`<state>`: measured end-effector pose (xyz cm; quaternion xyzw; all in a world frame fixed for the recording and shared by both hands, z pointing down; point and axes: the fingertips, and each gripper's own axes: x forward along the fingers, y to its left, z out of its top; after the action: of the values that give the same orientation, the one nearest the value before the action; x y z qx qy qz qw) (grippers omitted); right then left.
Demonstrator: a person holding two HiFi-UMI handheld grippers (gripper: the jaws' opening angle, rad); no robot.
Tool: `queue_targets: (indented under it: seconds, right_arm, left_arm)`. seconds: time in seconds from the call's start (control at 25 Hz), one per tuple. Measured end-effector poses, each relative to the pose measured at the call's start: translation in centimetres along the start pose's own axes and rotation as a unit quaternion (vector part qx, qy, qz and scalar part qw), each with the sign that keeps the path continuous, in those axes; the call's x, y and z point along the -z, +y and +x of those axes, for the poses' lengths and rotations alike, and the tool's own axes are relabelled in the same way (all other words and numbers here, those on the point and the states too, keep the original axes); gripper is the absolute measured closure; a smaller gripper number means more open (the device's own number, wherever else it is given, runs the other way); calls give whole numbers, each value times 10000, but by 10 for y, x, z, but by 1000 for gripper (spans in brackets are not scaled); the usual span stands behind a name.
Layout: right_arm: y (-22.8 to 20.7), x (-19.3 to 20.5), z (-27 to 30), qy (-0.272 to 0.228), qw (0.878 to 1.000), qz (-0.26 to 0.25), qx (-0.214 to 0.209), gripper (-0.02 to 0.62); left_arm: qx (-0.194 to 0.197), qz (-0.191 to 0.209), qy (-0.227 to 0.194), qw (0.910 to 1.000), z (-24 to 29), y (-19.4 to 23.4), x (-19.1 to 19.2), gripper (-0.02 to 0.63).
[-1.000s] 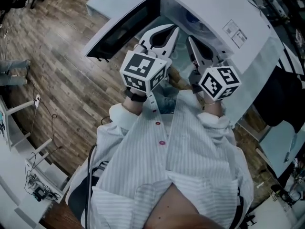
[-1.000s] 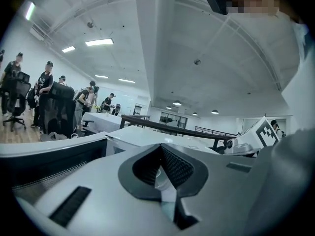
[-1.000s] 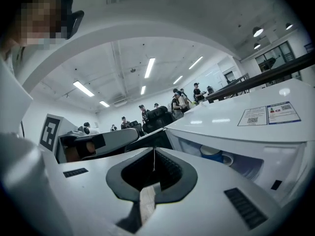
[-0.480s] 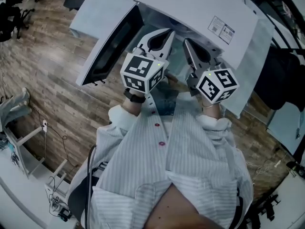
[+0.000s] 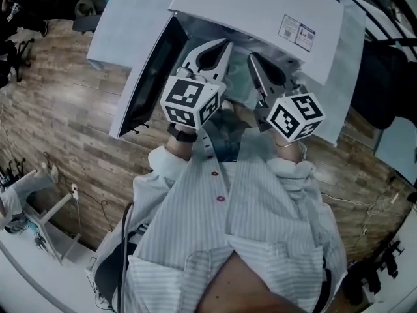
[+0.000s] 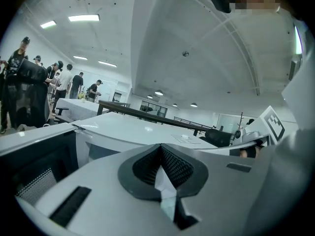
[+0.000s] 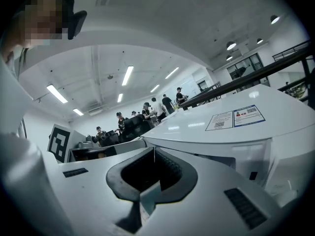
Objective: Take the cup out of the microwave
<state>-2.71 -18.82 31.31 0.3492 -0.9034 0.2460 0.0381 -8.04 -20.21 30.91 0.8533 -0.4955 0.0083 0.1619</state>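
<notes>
The white microwave (image 5: 260,8) stands with its door (image 5: 146,77) swung open to the left. In the head view both grippers are held side by side just in front of its opening. My left gripper (image 5: 227,43) is shut with nothing in it, and its jaws (image 6: 160,147) meet in the left gripper view. My right gripper (image 5: 249,57) is also shut and holds nothing (image 7: 153,150). The cavity between them is pale and mostly hidden by the grippers, so I cannot make out the cup. The microwave's top with its label stickers (image 7: 236,118) fills the right gripper view.
The microwave sits on a white table (image 5: 114,31) above a wooden floor (image 5: 58,109). A dark garment (image 5: 384,77) hangs at the right. Several people (image 6: 64,82) stand at tables far off. Each gripper's marker cube (image 6: 273,124) shows in the other's view.
Both shut grippers have sunk a little in front of the open microwave. The head view has swung, so more of the microwave's top and door shows.
</notes>
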Motion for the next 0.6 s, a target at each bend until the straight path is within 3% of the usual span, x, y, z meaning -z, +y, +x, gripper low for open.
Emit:
queue_targets:
  seconds: [0.6]
  right_arm:
    - [-14,32,10,2,9985,396,366,561]
  left_arm:
    - [382,0,340,9987,20,17,35,597]
